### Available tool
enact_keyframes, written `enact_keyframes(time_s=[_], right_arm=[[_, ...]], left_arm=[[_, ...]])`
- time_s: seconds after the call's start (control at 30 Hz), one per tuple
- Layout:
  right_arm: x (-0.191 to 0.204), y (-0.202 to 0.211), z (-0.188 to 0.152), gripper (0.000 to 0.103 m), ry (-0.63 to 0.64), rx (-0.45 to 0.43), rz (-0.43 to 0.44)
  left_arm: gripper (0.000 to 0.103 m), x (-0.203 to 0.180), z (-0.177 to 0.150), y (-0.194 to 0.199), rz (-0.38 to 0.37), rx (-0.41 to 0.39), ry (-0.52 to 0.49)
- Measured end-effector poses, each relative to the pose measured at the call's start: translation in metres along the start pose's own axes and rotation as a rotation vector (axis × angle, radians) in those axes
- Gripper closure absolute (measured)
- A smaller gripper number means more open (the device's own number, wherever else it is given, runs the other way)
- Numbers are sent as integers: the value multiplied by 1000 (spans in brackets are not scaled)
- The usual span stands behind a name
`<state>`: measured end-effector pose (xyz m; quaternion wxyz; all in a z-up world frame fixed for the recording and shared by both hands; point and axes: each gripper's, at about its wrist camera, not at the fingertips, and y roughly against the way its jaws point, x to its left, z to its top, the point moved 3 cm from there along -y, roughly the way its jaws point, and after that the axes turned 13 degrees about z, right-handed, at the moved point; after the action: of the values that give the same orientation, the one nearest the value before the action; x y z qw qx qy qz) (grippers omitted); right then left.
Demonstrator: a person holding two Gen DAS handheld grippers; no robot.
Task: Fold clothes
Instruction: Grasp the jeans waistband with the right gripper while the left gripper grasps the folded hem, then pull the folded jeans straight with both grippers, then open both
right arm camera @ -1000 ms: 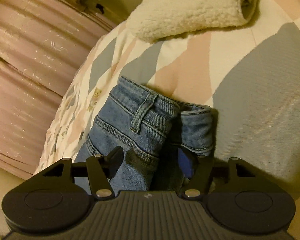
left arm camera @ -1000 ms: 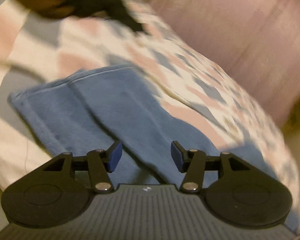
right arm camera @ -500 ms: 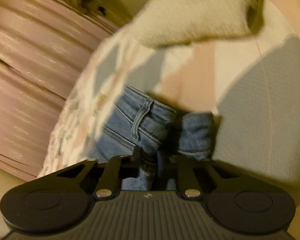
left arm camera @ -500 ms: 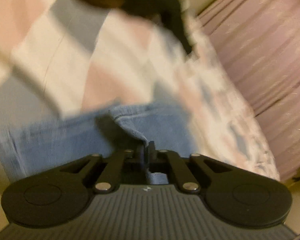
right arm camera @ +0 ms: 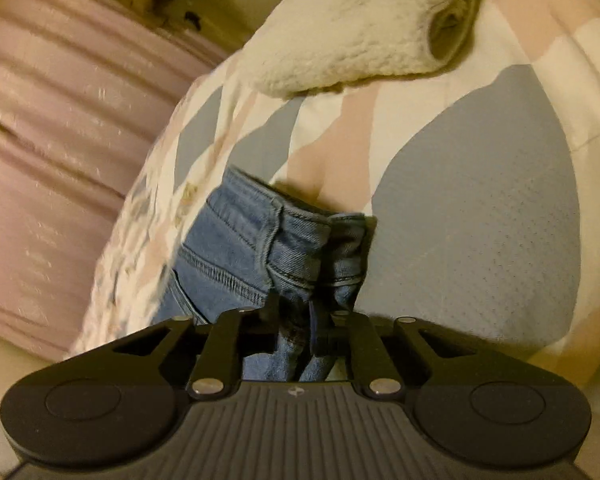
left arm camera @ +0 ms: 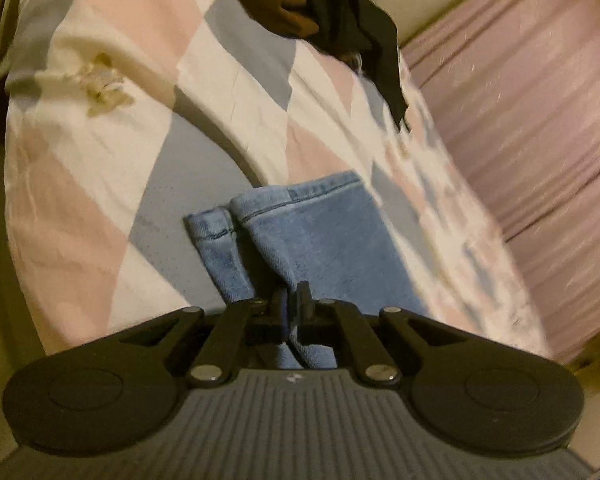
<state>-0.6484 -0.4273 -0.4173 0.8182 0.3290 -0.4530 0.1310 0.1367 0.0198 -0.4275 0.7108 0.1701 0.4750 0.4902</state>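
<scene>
Both claws, wide open a second ago, are now pinched onto the jeans (left arm camera: 332, 240): left gripper (left arm camera: 293, 304) narrow on the hem end, fabric caught between its jaws; right gripper (right arm camera: 296, 320) closed down on the waistband end by the belt loop (right arm camera: 274, 236), denim bunched between the fingers. Views have tilted and blurred since, so both ends look to be lifting or swinging. Judgement: grasp done, the fold is starting, hems to be carried toward the waistband or the reverse. Jeans lie on the patchwork bedspread (left arm camera: 100, 128), near its edge on the side by the pink curtain (left arm camera: 540, 140). Open room: bare spread to the left of the hems in the left view, and a broad grey patch to the right of the waistband in the right view. Far obstacles: dark clothes heap (left arm camera: 340, 12) beyond the hems, fleece bundle (right arm camera: 360, 28) beyond the waistband, both well apart from the denim. Risk: cloth sliding off the curtain-side edge.
</scene>
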Motion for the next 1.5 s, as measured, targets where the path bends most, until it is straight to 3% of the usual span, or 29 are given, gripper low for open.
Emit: enact_keyframes(time_s=[0.17,0.27,0.3,0.43,0.63,0.77,0.87,0.97,1.07,1.13,1.23,1.3,1.5], right_arm=[[10,-1,0,79,52,12,-32],[9,-1,-2,81,54,10,-39],[11,0,-2,86,69,13,-46],[26,4,4,91,156,31,-68],[57,27,16,93,233,25,-4],[41,24,9,94,223,60,-69],[48,31,16,94,196,44,-18],[73,39,27,94,249,31,26],[77,42,32,94,273,28,19],[59,35,24,94,277,55,-31],[19,20,5,94,262,111,-131],[10,21,2,95,244,101,-120],[29,31,8,95,308,46,-65]], left_arm=[[96,-5,3,3,-17,1,-13],[98,-2,4,-2,-17,8,1],[102,0,5,-3,-16,4,1],[102,-19,9,19,-32,-64,-88],[102,-38,3,60,-45,-223,-269],[102,-27,-5,50,6,-192,-278],[102,-31,2,58,-16,-193,-275],[102,-50,15,75,-50,-227,-315],[102,-56,17,92,-62,-284,-350],[102,-48,8,82,-25,-278,-375],[102,-22,-17,43,96,-170,-401],[99,-5,-30,29,102,-140,-378],[98,-13,-28,32,93,-177,-392]])
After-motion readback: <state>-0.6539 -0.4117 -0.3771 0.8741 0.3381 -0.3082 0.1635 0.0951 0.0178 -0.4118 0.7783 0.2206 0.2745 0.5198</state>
